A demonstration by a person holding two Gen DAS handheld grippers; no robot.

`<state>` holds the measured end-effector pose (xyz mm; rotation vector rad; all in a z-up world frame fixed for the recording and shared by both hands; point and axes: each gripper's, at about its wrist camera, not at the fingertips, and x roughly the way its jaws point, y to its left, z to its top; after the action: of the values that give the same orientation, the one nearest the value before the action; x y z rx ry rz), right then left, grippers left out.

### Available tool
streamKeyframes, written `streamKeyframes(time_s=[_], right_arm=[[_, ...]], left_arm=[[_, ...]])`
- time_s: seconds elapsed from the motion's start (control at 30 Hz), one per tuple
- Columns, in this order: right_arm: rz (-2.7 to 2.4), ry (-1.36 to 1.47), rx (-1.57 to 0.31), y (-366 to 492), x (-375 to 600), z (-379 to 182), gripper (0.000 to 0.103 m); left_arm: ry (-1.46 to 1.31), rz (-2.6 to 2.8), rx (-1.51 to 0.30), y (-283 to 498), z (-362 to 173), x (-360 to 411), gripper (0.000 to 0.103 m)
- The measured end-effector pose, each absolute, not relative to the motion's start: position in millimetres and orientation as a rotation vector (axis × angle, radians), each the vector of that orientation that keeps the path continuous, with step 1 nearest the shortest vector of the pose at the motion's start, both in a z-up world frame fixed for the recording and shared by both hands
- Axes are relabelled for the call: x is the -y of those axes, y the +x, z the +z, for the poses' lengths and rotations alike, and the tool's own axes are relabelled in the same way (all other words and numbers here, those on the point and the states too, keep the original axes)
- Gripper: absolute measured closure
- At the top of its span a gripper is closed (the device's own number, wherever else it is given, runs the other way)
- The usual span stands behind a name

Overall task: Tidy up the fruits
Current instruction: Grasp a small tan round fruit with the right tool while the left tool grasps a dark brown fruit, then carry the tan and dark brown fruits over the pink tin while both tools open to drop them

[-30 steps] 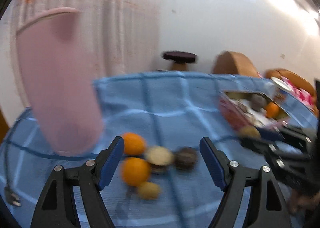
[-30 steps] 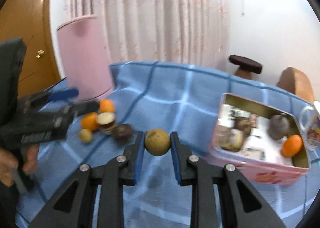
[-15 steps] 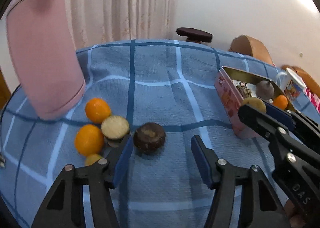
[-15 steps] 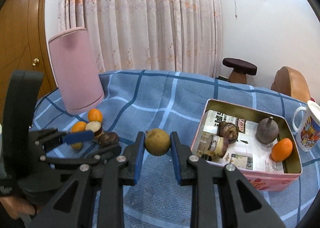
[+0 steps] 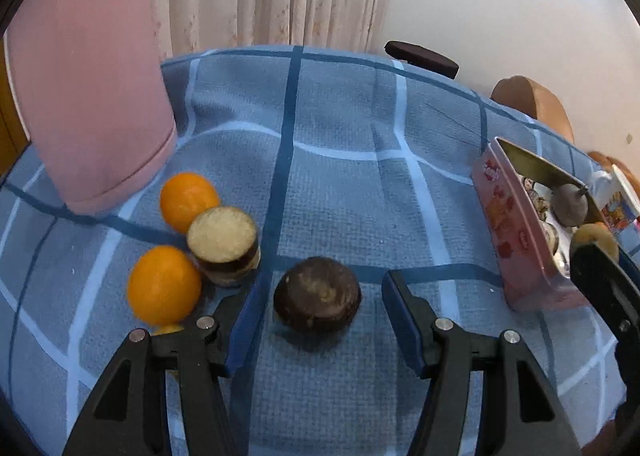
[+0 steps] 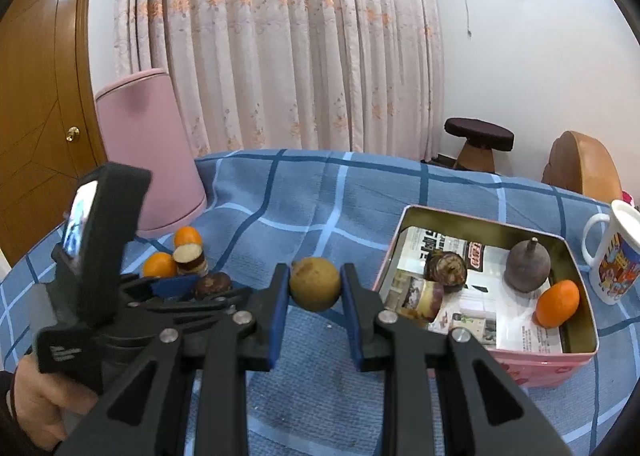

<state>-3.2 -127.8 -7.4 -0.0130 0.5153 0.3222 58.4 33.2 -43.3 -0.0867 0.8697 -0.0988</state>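
Note:
My left gripper [image 5: 318, 314] is open, its jaws on either side of a dark brown round fruit [image 5: 317, 301] on the blue checked cloth, not touching it. Left of it lie two oranges [image 5: 189, 201] [image 5: 164, 284] and a cut cream-topped piece [image 5: 222, 246]. My right gripper [image 6: 315, 292] is shut on a tan round fruit [image 6: 315, 289], held above the cloth just left of the pink tin [image 6: 536, 366]. The tin holds an orange [image 6: 557, 303], a dark pear-shaped fruit [image 6: 527, 265] and brown pieces [image 6: 445, 271]. The left gripper shows in the right wrist view [image 6: 192, 288].
A tall pink container [image 5: 86, 96] stands at the back left by the oranges. A white printed mug [image 6: 614, 252] stands right of the tin. A stool [image 6: 479, 144] and a brown chair [image 6: 580, 162] are beyond the table. Curtains hang behind.
My left gripper has moved forward and lower, so the dark brown fruit now sits between its open jaws. My right gripper holds the tan fruit nearly in place, a little closer to the tin.

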Motion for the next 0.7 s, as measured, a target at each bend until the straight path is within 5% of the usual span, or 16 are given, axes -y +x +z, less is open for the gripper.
streamKeyframes(time_s=[0.1, 0.7], right_arm=[[0.325, -0.006, -0.517, -3.2, 128.2, -7.4, 0.075], [0.345, 0.12, -0.384, -14.6, 163.9, 15.3, 0.075]], left_arm=[[-0.097, -0.108, -0.865, 57.8, -41.0, -34.5, 0.061], [-0.151, -0.179, -0.572, 18.5, -6.2, -21.4, 0.062]])
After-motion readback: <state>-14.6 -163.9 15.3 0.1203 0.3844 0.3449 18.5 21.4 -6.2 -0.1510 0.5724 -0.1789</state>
